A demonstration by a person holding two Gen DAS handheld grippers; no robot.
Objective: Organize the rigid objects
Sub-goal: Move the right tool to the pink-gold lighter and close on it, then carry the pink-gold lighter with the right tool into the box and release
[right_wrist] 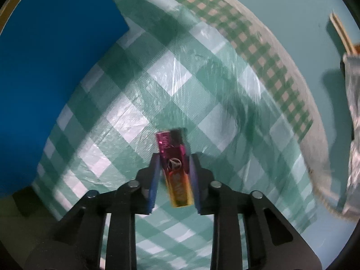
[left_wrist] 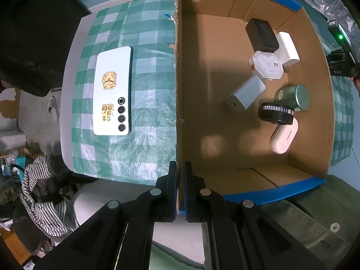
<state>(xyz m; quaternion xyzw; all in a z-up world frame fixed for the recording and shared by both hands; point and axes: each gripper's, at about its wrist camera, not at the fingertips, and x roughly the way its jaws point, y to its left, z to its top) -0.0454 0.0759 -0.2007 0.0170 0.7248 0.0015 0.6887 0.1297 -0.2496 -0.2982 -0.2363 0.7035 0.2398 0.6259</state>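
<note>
My left gripper (left_wrist: 180,164) is shut on the left wall (left_wrist: 178,90) of an open cardboard box with a blue rim, one finger inside and one outside. In the box lie a black block (left_wrist: 261,34), a white charger (left_wrist: 288,47), an octagonal white case (left_wrist: 266,65), a pale power bank (left_wrist: 246,95), a green canister (left_wrist: 294,96), a black round device (left_wrist: 276,113) and a white pill-shaped device (left_wrist: 284,138). A white phone (left_wrist: 112,91) lies face down on the cloth left of the box. My right gripper (right_wrist: 175,157) is shut on a slim pink-to-gold stick (right_wrist: 177,175) over the cloth.
A green checked tablecloth (right_wrist: 180,78) covers the table, and its edge curves along the right of the right wrist view. The box's blue outer side (right_wrist: 56,67) stands to the left of my right gripper. A silver foil bag (right_wrist: 353,135) lies off the table edge. A striped cloth (left_wrist: 42,193) sits below the table.
</note>
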